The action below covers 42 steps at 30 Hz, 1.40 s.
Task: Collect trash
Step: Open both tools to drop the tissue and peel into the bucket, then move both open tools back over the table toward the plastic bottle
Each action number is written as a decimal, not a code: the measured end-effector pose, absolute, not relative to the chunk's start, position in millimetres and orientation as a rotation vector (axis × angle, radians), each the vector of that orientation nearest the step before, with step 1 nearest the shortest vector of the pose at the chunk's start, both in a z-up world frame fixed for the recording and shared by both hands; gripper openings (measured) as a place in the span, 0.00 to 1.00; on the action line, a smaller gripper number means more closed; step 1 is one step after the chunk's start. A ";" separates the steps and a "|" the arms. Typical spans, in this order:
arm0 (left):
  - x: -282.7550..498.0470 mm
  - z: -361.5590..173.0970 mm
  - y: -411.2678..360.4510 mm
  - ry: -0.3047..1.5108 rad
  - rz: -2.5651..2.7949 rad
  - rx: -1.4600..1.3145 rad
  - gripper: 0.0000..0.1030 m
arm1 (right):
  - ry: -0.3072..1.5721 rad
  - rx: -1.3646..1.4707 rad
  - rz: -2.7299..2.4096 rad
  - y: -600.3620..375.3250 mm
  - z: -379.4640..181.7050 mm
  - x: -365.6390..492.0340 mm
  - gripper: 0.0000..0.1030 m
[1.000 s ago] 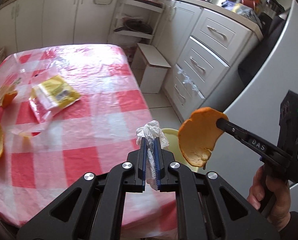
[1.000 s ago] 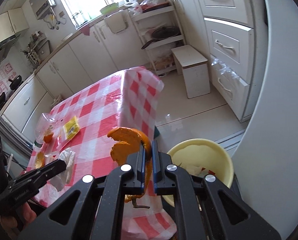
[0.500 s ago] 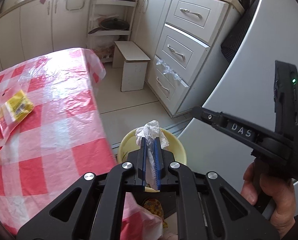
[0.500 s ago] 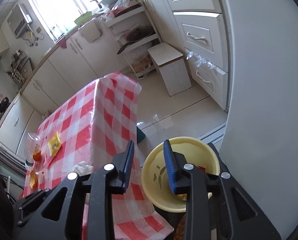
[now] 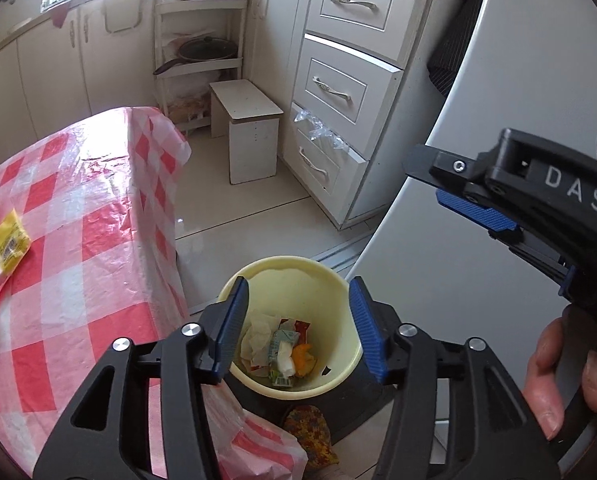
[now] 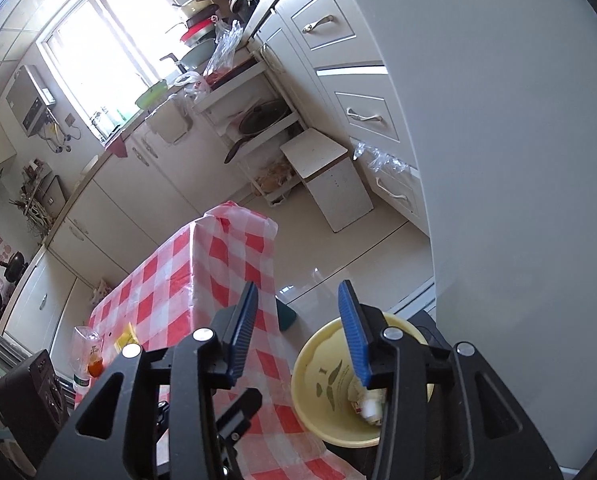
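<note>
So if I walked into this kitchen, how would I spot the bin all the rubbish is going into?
Find the table with the red-and-white checked cloth. On the floor by the corner that faces the tall grey fridge stands the pale yellow round bin, with tissue, wrappers and orange peel in it. It is the only yellow tub there, unlike the white wooden stool further off by the drawers.

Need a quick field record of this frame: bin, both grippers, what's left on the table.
bin: yellow bin on the floor beside the table, holding a crumpled tissue, wrappers and an orange peel
left gripper: left gripper above the bin, jaws opening, nothing between them
right gripper: right gripper jaws opening, nothing between them
table: checked tablecloth
left on table: yellow packet, plastic bottle
person: hand on the right gripper's handle
</note>
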<state>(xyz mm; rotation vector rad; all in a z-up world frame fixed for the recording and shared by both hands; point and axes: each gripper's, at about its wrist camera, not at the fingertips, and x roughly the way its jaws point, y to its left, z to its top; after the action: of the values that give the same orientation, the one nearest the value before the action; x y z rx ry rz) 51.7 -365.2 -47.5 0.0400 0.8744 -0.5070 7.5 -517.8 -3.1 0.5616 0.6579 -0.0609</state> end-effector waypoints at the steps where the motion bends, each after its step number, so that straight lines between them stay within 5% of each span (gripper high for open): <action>1: 51.4 -47.7 -364.3 0.875 -0.506 0.040 0.49 | 0.660 0.561 -0.056 -516.9 -3.2 8.0 0.41; 42: 43.8 -26.7 -190.8 0.839 -0.242 -0.061 0.60 | 0.734 0.414 0.154 -393.0 10.6 44.7 0.48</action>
<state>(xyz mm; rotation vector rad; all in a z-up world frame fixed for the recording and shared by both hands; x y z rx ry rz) 43.8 -190.8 -26.7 -0.0615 0.8389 -0.2419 44.7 -393.0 10.6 0.4139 0.7342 0.1536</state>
